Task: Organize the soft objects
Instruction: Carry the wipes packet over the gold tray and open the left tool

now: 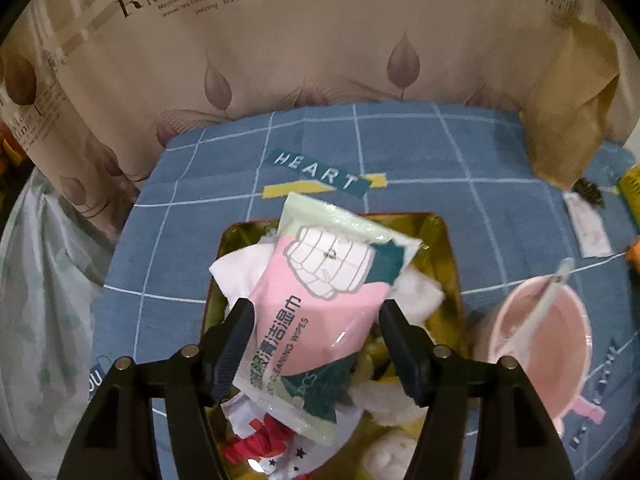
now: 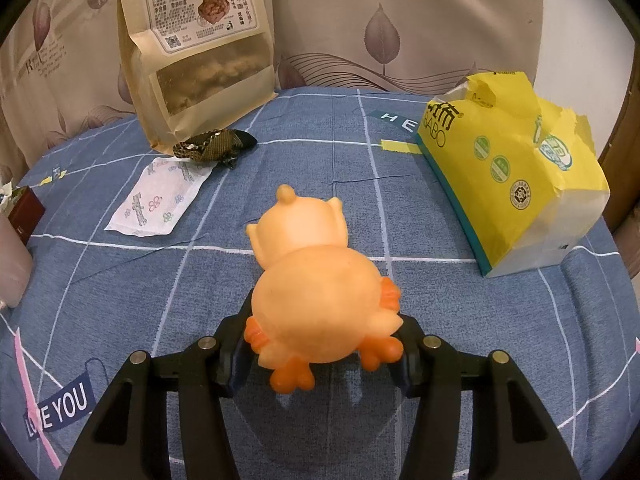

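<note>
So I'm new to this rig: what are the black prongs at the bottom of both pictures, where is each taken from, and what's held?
The prongs are two-finger grippers that a person holds, one per hand, each carrying a camera that looks along its fingers.

The left wrist view shows the left gripper open over a tin box full of soft things. A pack of cleaning wipes lies between its fingers on top of the pile. A pink cup stands beside the box.

The right wrist view shows the right gripper closed on an orange rubber duck over the blue checked cloth. A yellow tissue pack, a brown snack bag and a white sachet lie beyond.
</note>
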Tool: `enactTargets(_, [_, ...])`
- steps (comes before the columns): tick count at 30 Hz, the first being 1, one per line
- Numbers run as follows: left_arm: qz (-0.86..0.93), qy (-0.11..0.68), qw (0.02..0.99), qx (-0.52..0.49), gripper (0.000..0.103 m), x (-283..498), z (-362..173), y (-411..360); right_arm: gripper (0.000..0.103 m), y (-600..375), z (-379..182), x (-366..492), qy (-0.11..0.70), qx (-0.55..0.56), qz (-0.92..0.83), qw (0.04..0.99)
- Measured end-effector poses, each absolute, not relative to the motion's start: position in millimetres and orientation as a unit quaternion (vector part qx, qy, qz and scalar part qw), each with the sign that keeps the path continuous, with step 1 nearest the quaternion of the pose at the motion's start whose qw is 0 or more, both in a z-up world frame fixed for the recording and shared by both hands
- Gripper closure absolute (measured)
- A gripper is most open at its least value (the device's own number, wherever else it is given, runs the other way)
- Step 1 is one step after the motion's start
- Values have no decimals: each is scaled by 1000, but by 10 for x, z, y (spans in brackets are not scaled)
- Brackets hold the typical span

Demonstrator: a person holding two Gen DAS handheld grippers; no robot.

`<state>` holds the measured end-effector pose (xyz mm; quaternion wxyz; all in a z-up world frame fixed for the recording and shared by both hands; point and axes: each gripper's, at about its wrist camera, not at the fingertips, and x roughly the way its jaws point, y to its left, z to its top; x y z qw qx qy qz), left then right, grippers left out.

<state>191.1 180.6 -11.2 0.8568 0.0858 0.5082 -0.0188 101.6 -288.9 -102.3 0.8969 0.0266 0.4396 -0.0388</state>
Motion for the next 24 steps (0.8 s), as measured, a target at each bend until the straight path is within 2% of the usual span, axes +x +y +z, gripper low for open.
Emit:
enactTargets(9, [-27,477,876,66,33,1673,254,1904,51,-2888,-1024,1026,441,22,-40,897])
enactTargets(16, [6,448,887,112,33,1191,465,1993,51,-2882,-1025,1026,441,21,-40,897])
enactTargets(24, [83,411,890,180,33,675,311,2001,51,-2868,-1023,1030,441,20,-40,897])
